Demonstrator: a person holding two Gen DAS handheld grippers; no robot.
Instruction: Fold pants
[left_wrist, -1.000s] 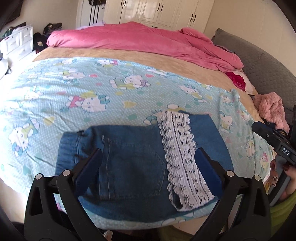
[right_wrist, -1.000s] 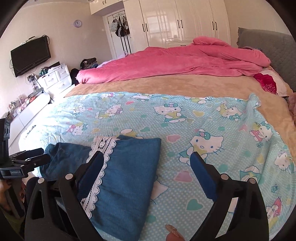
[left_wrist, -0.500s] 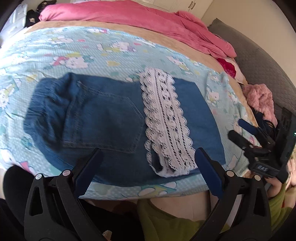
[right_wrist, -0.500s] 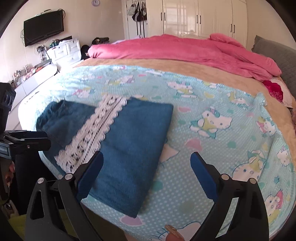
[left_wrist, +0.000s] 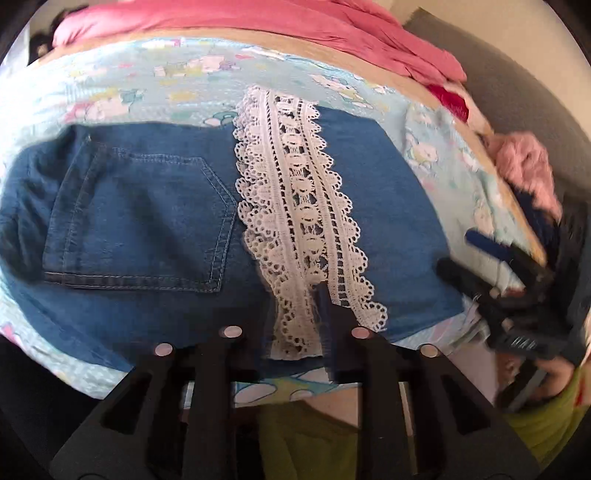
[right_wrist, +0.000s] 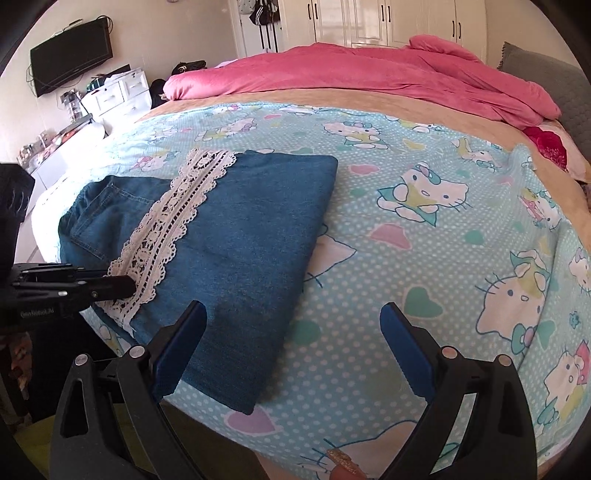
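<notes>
Folded blue denim pants (left_wrist: 147, 206) (right_wrist: 266, 229) lie on the cartoon-cat sheet near the bed's front edge, back pocket up. A white lace hem (left_wrist: 295, 206) (right_wrist: 177, 218) crosses them. My left gripper (left_wrist: 297, 302) (right_wrist: 127, 284) is at the near end of the lace, its jaws closing with the lace and denim edge pinched between them. My right gripper (right_wrist: 291, 310) (left_wrist: 456, 251) stands open just above the pants' right near corner. Its left finger (right_wrist: 184, 339) hangs over the denim and touches nothing that I can see.
The sheet (right_wrist: 424, 229) covers the bed's near half, with a tan blanket (right_wrist: 369, 98) and a rumpled pink duvet (right_wrist: 369, 70) behind. A pink fluffy item (left_wrist: 524, 166) lies at the right edge. A dresser (right_wrist: 118, 96) and TV (right_wrist: 70, 55) stand at the far left.
The left gripper's wide-open jaws came together on the lace hem. Both grippers sank toward the near edge of the pants.
</notes>
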